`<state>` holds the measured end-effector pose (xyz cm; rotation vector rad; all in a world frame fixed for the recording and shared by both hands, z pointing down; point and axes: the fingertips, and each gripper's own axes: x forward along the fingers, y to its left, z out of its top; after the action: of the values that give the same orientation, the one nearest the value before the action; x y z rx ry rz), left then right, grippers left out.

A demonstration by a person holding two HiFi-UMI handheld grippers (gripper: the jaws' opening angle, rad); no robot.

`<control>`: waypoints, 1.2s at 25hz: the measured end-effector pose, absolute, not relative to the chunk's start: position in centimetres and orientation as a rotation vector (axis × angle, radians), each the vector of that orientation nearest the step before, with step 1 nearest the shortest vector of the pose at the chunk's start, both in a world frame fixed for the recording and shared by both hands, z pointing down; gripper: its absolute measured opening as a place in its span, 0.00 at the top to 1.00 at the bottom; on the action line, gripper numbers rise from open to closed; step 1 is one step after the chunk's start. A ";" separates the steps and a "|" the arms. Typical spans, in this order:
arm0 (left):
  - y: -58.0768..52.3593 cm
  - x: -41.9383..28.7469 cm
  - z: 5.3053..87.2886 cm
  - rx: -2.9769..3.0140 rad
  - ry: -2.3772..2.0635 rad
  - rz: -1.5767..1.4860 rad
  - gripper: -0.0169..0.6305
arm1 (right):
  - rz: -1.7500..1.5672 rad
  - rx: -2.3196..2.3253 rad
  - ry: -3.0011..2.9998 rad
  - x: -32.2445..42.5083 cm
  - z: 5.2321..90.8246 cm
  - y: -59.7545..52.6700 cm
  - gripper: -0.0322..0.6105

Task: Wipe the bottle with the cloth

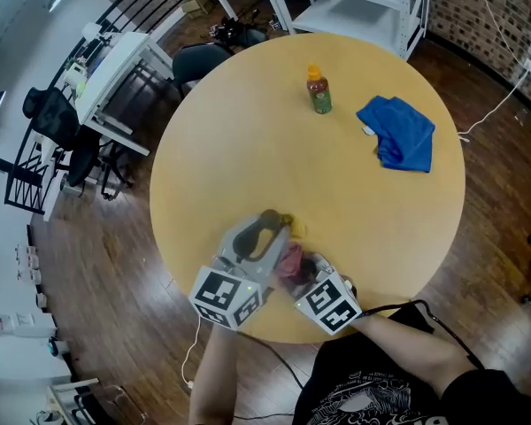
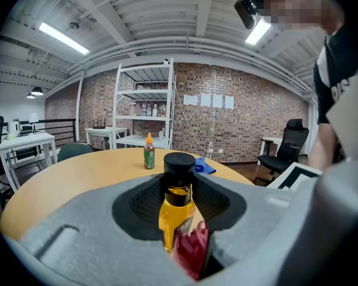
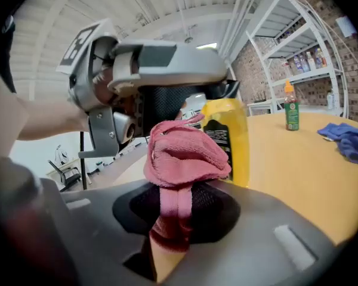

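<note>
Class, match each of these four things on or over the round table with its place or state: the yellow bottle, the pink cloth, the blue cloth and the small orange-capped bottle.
Things:
1. yellow bottle
2. pink cloth
3. blue cloth
4. orange-capped bottle

Places or states:
A. standing upright on the table, far from both grippers
B. gripped by the left gripper
C. lying crumpled on the table
D. gripped by the right gripper

Pairs: 1-B, 2-D, 3-C, 4-A
</note>
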<state>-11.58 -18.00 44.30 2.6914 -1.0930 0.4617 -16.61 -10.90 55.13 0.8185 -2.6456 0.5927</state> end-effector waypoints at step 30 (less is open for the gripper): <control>-17.8 -11.1 43.9 2.682 -1.088 0.431 0.75 | 1.137 0.954 -2.678 -8.7 53.1 -18.9 0.80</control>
<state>-11.14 -17.81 43.88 2.6816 -1.0883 0.4309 -8.65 -18.89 53.11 0.9537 -2.6780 1.1367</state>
